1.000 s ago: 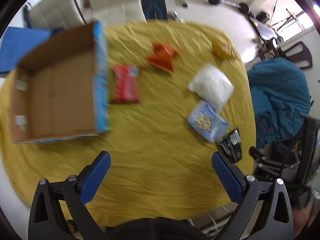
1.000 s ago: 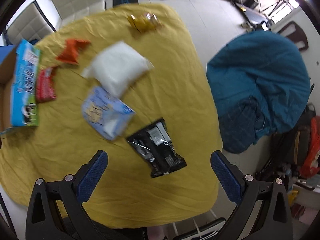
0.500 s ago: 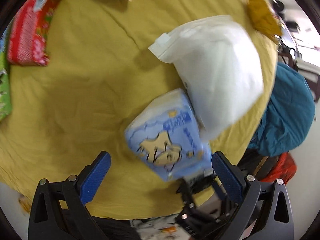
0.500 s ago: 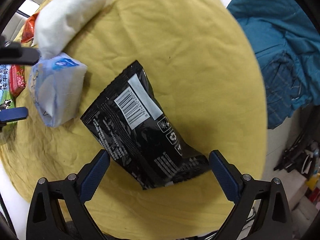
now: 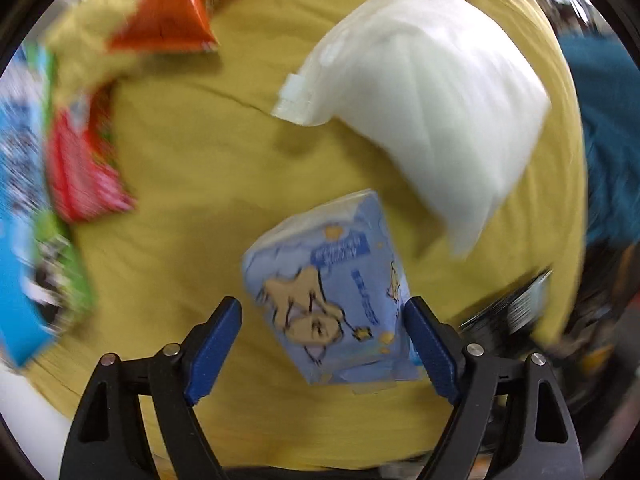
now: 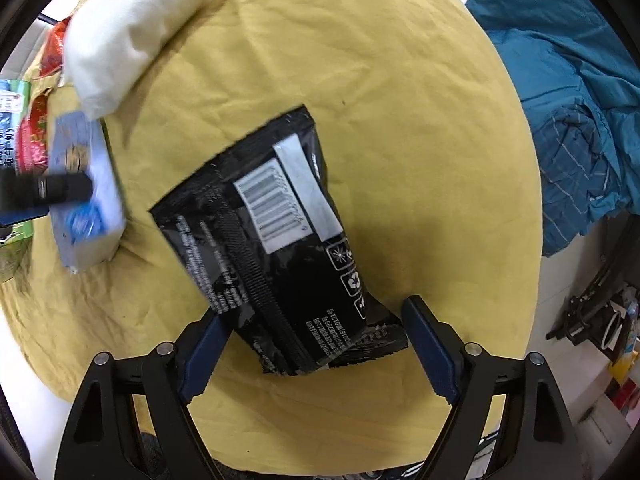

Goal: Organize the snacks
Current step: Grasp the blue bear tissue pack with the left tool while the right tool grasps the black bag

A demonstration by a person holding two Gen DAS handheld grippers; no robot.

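A light blue cartoon snack pack (image 5: 328, 292) lies on the yellow tablecloth (image 5: 192, 168) between the fingers of my left gripper (image 5: 322, 334), which is open; its right pad is close against the pack. A black snack bag (image 6: 276, 232) with a barcode lies between the fingers of my right gripper (image 6: 308, 332), also open around its near end. The blue pack (image 6: 84, 200) shows in the right wrist view with the left gripper's finger across it. A white pillow-like bag (image 5: 424, 104) lies just beyond the blue pack.
An orange packet (image 5: 168, 16) and a red packet (image 5: 80, 168) lie at the left, beside the blue-and-green box wall (image 5: 24, 248). A teal cloth heap (image 6: 568, 120) sits past the table's right edge. The black bag's end (image 5: 516, 304) shows at right.
Both grippers have moved down and forward. The left one now straddles the blue pack and the right one straddles the black bag's near end. Both pairs of fingers have narrowed somewhat.
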